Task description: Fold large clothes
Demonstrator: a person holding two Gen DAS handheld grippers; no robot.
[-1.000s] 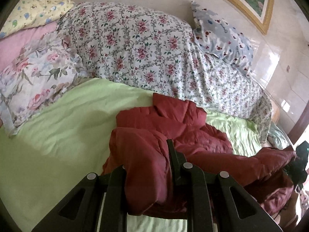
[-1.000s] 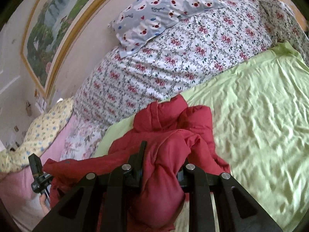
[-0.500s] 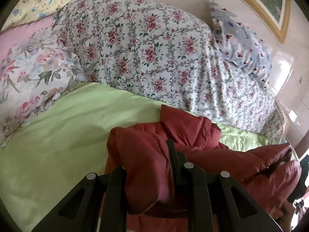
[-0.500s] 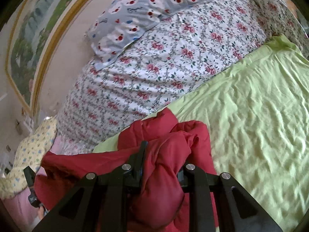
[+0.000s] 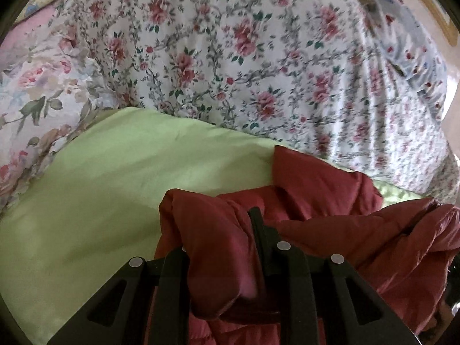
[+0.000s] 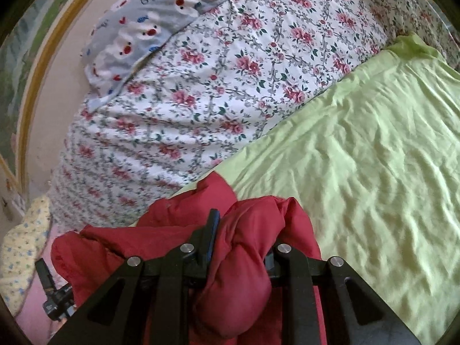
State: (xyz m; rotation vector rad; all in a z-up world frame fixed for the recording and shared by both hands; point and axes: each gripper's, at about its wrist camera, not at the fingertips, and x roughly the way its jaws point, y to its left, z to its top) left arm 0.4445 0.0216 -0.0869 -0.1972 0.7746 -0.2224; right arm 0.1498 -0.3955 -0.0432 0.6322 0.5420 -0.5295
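A dark red padded jacket (image 5: 316,201) is bunched over the green bed sheet (image 5: 100,187). My left gripper (image 5: 221,230) is shut on a thick fold of the jacket; the fabric hides its left finger. My right gripper (image 6: 241,230) is shut on another thick fold of the same jacket (image 6: 172,230), with the fabric bulging out between the fingers. The jacket stretches between the two grippers. The left gripper (image 6: 54,296) shows at the lower left of the right wrist view.
A rose-print quilt (image 5: 244,57) is piled along the wall behind the jacket. A bear-print pillow (image 6: 161,14) lies on it. A floral pillow (image 5: 34,100) lies at the left. The green sheet (image 6: 359,158) spreads to the right. A framed picture (image 6: 28,43) hangs on the wall.
Both grippers have moved forward toward the quilt with the jacket held; the quilt now fills more of both views. Both grips are unchanged.
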